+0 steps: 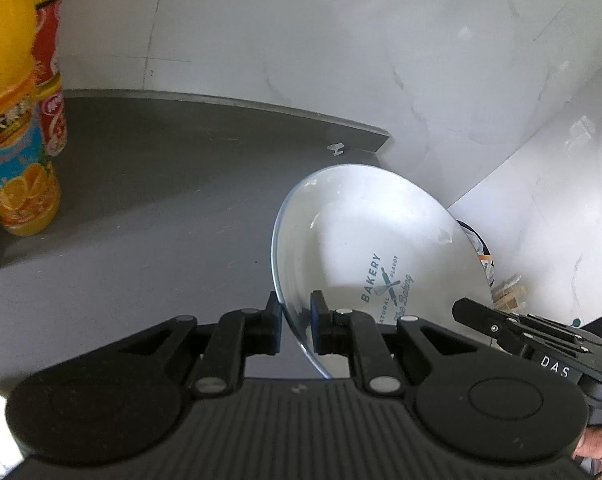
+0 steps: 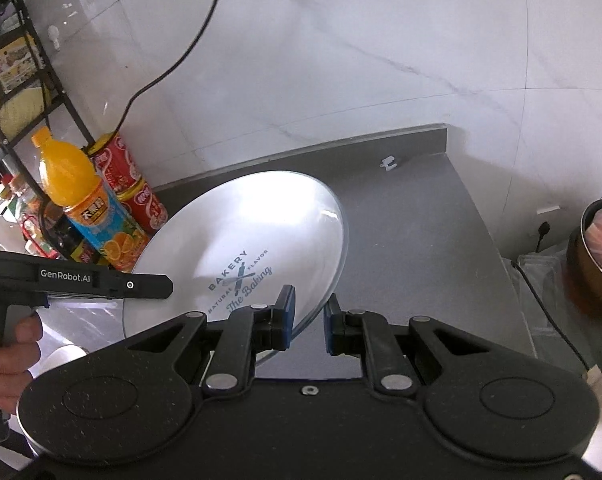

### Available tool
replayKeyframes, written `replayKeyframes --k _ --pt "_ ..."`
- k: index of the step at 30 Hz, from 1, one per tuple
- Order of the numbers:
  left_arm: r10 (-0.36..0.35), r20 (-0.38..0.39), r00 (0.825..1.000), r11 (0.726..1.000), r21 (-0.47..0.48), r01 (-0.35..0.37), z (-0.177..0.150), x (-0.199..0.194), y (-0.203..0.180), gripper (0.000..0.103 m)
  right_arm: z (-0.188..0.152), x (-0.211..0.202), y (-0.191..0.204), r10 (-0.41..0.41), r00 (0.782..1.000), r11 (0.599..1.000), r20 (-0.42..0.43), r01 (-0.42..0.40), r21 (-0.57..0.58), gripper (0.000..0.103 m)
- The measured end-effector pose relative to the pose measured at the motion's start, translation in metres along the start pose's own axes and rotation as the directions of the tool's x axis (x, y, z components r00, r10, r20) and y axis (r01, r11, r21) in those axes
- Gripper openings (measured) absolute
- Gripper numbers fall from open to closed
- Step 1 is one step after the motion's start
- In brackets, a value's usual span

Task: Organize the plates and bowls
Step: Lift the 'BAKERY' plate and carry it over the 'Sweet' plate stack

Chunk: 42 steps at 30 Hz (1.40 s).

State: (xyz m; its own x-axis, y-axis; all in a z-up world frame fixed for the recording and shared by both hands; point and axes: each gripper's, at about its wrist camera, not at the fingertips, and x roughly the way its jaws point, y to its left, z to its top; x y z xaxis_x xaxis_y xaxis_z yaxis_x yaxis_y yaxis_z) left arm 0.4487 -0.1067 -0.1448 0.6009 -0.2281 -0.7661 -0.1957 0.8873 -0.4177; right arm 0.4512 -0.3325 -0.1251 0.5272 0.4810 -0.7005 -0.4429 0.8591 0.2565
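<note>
Countertop (image 1: 149, 184) of grey stone lies bare across its middle, bounded by a raised back lip under the white marbled wall (image 1: 301, 32) and by a square corner at the far right. A white plate (image 1: 381, 248) printed "BAKERY Natural Flavor The Baking" is held tilted above this surface, clear of it, one rim in each tool. The left gripper (image 1: 297, 320) pinches the plate's near left rim between closed-in pads, rim edge running down between them. The right gripper (image 2: 309, 320) straddles the opposite rim; its left pad touches the plate, while a narrow gap shows at the right pad, so a firm clamp cannot be confirmed.

At the counter's left end an orange juice bottle (image 2: 85, 208) stands against stacked red cans (image 2: 129, 184), well apart from the plate. Only the right wrist view shows the black wire rack (image 2: 33, 80) behind them, a hanging black cable (image 2: 173, 68), a brown bucket (image 2: 593, 256) beyond the counter's right edge, and the hand (image 2: 5, 352) on the left tool's handle.
</note>
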Motion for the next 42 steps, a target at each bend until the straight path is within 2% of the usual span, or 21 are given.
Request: replayKeyframes --k 22,42 --pt "0.014 0.042 0.999 1.0 0.007 -0.014 -0.038 -0.098 0.082 0.012 -0.048 -0.022 0.11 0.03 0.999 0.999 0.018 -0.031 0.014 0.014" --pt "0.052 0.017 0.998 0.997 -0.062 -0.051 -0.097 -0.139 0.169 0.012 -0.105 -0.006 0.192 0.052 0.997 0.999 -0.055 -0.052 0.0 0.015"
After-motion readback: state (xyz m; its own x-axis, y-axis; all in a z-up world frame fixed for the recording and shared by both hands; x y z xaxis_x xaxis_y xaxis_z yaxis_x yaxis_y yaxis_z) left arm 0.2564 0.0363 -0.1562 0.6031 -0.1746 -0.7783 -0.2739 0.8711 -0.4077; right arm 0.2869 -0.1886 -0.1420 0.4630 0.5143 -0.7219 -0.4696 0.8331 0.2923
